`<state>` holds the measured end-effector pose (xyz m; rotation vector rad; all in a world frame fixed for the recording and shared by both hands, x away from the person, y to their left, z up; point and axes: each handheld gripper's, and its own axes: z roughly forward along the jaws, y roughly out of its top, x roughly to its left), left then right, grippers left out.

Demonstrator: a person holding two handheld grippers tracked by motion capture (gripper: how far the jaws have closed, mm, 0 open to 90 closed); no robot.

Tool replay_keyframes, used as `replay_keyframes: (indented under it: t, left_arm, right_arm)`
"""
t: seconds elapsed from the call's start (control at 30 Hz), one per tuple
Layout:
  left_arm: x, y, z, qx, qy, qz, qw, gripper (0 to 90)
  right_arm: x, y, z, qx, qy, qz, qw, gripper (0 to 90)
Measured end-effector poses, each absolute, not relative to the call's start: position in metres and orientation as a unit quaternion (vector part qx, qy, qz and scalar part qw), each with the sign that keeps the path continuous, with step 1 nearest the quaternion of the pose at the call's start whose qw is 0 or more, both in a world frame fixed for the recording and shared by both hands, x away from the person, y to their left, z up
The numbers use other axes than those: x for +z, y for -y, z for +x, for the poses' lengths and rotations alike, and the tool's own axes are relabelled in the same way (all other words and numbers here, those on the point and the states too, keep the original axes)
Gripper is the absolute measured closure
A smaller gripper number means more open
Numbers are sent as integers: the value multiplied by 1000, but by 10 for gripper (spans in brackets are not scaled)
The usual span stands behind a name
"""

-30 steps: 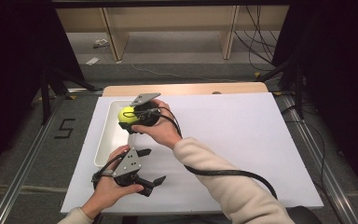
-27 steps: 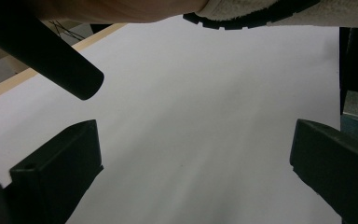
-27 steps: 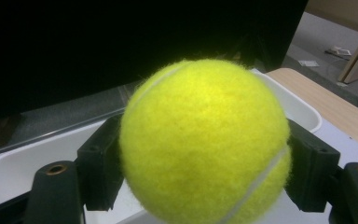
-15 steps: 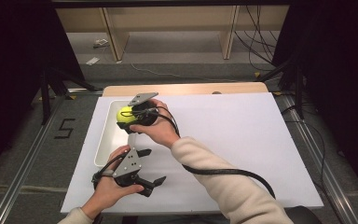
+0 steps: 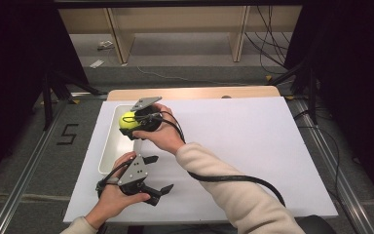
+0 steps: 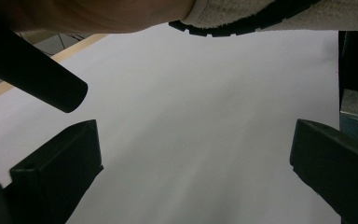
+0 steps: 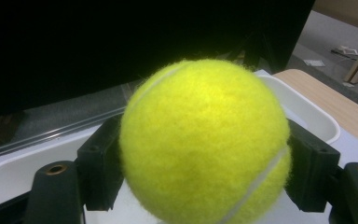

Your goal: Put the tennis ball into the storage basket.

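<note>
A yellow tennis ball point(image 5: 127, 120) is pinched in my right gripper point(image 5: 130, 122), which hovers over the far end of a white tray point(image 5: 108, 156). In the right gripper view the ball point(image 7: 205, 140) sits between both black jaws of the gripper point(image 7: 205, 168), with the tray's rim point(image 7: 318, 116) behind it. My left gripper point(image 5: 156, 174) rests on the white sheet just right of the tray's near end, open. In the left gripper view that gripper point(image 6: 193, 177) has its jaws wide apart with only bare paper between them.
A large white sheet point(image 5: 253, 146) covers the table, and a wooden edge point(image 5: 199, 92) shows at the far side. The right forearm's sleeve point(image 5: 233, 195) and black cable point(image 5: 224, 178) cross the sheet near the front. Dark floor and rails flank the table.
The right gripper with the ball has shifted very slightly left over the tray. The left gripper has stayed put.
</note>
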<state>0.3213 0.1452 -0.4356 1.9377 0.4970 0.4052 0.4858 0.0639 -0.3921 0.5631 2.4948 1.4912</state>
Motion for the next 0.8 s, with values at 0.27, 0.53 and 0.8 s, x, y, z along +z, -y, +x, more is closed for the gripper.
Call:
replay_keyframes:
  t: [0.27,0.53,0.8]
  left_arm:
    - [-436,-145,321,169,-207,810,522,14]
    - [-435,-145,321,170,-207,809,523,14]
    - [-436,-145,321,169,-207,810,523,14]
  right_arm:
    - [-394,-67,488,502,-839,192,88,267]
    - [-394,-70,489,500,-840,193,85,267]
    - [-395,-74,490,500,-841,191,81,267]
